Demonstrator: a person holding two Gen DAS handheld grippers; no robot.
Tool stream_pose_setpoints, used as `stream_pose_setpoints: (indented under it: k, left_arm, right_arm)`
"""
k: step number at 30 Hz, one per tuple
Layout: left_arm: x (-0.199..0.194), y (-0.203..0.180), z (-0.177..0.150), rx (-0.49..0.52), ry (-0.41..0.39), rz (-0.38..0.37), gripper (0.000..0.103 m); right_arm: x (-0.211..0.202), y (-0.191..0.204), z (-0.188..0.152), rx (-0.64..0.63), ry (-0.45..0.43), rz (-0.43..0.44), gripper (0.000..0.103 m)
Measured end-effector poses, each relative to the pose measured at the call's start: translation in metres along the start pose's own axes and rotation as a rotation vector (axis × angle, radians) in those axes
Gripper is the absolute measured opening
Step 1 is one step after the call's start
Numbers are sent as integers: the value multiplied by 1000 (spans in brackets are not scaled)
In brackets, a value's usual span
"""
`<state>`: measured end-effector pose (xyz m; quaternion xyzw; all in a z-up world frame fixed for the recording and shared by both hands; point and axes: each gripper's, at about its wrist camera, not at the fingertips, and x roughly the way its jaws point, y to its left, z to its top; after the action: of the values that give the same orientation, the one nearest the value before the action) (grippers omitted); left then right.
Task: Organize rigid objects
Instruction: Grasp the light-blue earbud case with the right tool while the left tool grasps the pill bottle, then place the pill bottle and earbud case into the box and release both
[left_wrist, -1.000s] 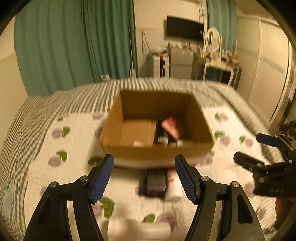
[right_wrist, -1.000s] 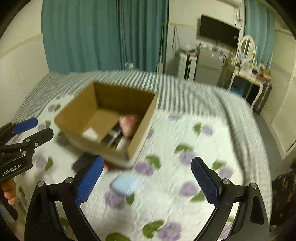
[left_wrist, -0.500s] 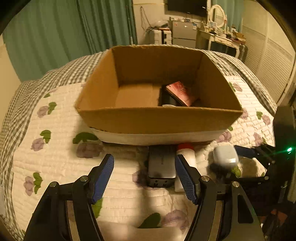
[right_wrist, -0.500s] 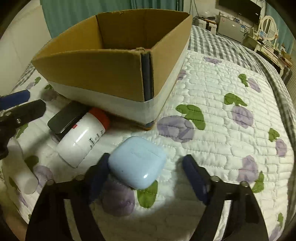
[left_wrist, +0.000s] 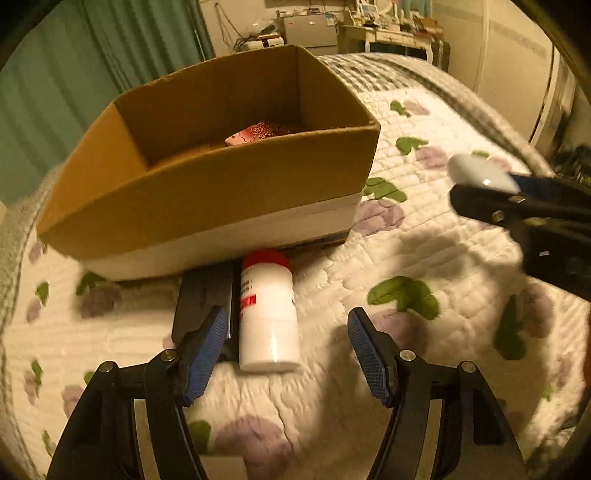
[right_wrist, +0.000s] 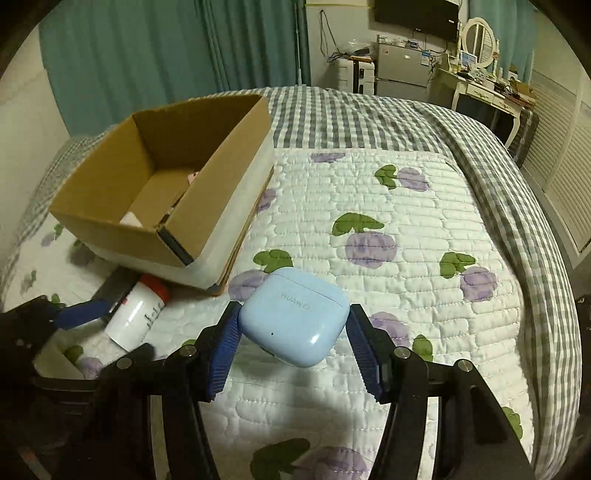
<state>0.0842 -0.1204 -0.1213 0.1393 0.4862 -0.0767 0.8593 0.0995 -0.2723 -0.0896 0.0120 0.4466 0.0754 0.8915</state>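
Note:
My right gripper (right_wrist: 293, 349) is shut on a light blue earbud case (right_wrist: 293, 315) and holds it above the quilt, right of the cardboard box (right_wrist: 207, 206). The case also shows in the left wrist view (left_wrist: 480, 173). My left gripper (left_wrist: 288, 354) is open and empty, low over a white bottle with a red cap (left_wrist: 267, 314) that lies next to a black flat device (left_wrist: 201, 306) in front of the box (left_wrist: 207, 206). A red patterned item (left_wrist: 258, 133) lies inside the box.
The floral quilt (right_wrist: 388, 229) covers a bed with a checked blanket (right_wrist: 369, 118) behind. A white cylinder lies at the near edge (right_wrist: 55, 360). Curtains, a fridge and a dressing table stand at the back.
My right gripper closed on the blue case and lifted it off the quilt. My left gripper moved closer to the bottle and the black device, staying open.

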Motion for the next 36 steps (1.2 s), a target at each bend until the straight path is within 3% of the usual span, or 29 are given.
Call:
stream_pose_setpoints:
  k: [3,5,9,13,15,16,19,20,30,36]
  left_arm:
    - [3,5,6,-63,14,-37,68]
    - [1,-1,4,-51,30,-51,65]
    - [2,-7,-2,-21,38,-3,65]
    - [24,16,2,-136,90,-89,64]
    - [25,9,2,-107,80,-53,64]
    - [25,6,2,-96,76,-42,61]
    - [28,11,2,-150,95,-75,36]
    - [26,13,0,-172,97,-100,36]
    - [-13,1,-7,-141,43,-86,36]
    - [-69,4,-1,-107,-78,-83,36]
  right_arm:
    - [1,-1,4,9,-4,8,57]
    - [2,-4,6,14,-5,10,57]
    - [6,-9,9,34,-8,16,57]
    - [7,-12,8,42,-3,16,57]
    - [7,-12,7,47,2,15,57]
    - [7,-13,7,48,2,16,57]
    - [5,-11,7,48,-3,15,57]
    - [5,-11,6,45,-2,17,57]
    - [5,-6,5,30,3,13,57]
    - [-13,-3,6,2,-27,-1,57]
